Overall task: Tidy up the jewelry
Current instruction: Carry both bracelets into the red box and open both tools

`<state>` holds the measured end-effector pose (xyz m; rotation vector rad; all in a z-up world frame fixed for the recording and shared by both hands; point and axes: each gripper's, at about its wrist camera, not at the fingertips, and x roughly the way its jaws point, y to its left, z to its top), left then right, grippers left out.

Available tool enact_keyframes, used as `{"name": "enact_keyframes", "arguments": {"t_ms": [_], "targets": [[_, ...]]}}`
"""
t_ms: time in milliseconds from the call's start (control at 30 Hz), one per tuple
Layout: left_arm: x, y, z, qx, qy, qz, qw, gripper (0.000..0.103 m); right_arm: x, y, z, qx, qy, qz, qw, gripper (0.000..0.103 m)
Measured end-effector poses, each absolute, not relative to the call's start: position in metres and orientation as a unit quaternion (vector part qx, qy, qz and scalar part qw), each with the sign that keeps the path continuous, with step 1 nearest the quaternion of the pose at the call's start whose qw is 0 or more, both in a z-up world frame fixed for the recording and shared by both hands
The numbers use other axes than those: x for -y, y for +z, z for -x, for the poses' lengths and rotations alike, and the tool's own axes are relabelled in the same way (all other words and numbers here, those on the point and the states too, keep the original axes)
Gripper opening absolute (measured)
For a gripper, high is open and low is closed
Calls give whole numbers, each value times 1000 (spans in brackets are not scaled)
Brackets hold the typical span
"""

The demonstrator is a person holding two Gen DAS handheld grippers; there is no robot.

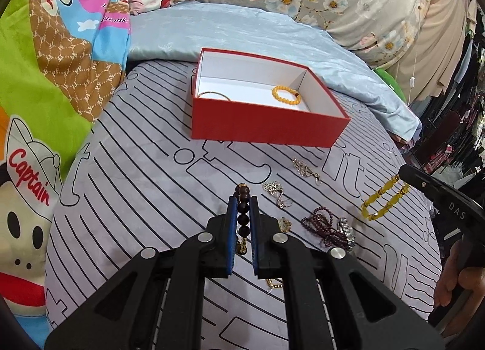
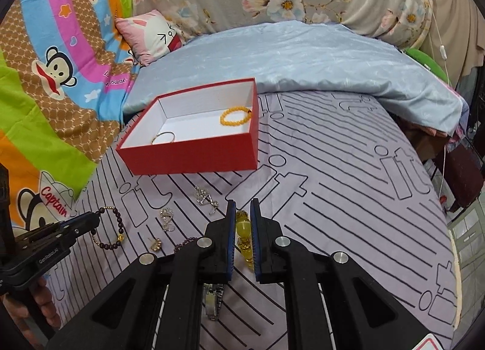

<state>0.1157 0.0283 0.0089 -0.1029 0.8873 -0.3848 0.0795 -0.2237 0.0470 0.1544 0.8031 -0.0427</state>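
Note:
My left gripper (image 1: 243,201) is shut on a dark beaded bracelet (image 1: 244,213), which hangs between its blue pads above the striped sheet. The same bracelet (image 2: 110,228) shows in the right wrist view at the left gripper's tip. My right gripper (image 2: 242,207) is shut on a yellow bracelet (image 2: 245,236); in the left wrist view that yellow bracelet (image 1: 383,196) dangles from the right gripper's tip. A red box (image 1: 257,121), white inside, sits further back and holds an orange bead bracelet (image 1: 287,95) and a thin gold bangle (image 1: 213,95).
Loose pieces lie on the striped sheet (image 1: 136,183): two sparkly chains (image 1: 306,168) (image 1: 277,193), a maroon bead strand (image 1: 322,224), a wristwatch (image 1: 347,230) and a small gold piece (image 1: 284,224). A blue quilt (image 1: 242,34) and pillows lie behind the box.

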Motion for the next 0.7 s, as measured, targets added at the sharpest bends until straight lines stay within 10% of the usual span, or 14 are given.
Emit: {"name": "enact_keyframes", "arguments": {"t_ms": [700], "targets": [[5, 92, -176, -334, -225, 11, 915, 7, 202, 122, -151, -325, 36, -39, 944, 8]]}}
